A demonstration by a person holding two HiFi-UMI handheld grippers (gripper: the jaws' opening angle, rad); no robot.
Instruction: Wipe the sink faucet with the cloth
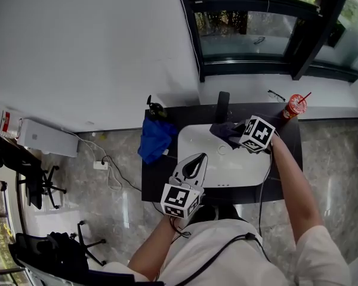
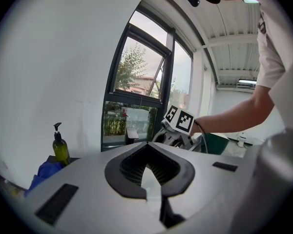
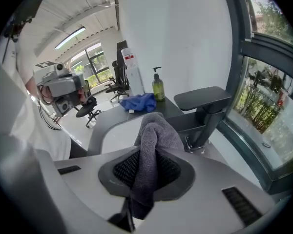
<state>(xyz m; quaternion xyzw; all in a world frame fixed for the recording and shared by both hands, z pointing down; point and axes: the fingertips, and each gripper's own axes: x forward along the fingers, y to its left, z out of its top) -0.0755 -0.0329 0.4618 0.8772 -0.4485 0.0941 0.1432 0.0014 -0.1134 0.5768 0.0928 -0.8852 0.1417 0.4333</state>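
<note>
Here the right gripper view is giving what the head view cannot: the right gripper (image 3: 153,150) is pinching the grey cloth (image 3: 156,133) between its jaws, the pads pressing into the fabric from both sides. The cloth is running lengthwise along the jaws. Its folded, rounded end is standing up past the tips and pointing ahead toward the faucet (image 3: 205,101), while its loose tail is hanging back behind the pads. The faucet is standing just beyond the tips and a little to the right of them, apart from the cloth. Its black column is rising upright, and its flat, wide head is lying level, reaching across in front of the jaws.

From the head view, the cloth is showing only as a dark bunch ahead of the right jaws, at the far rim of the white sink (image 1: 227,168), right beside the faucet's foot.

The left gripper (image 2: 146,147) is hovering over the near side of the sink, well back from the faucet. Its own view is showing the jaws meeting at the tips with nothing between them. Beyond those tips, the right gripper's marker cube (image 2: 179,120) is showing, and a soap bottle (image 2: 60,149) above a blue rag (image 2: 48,172) is standing far off to their left.
</note>
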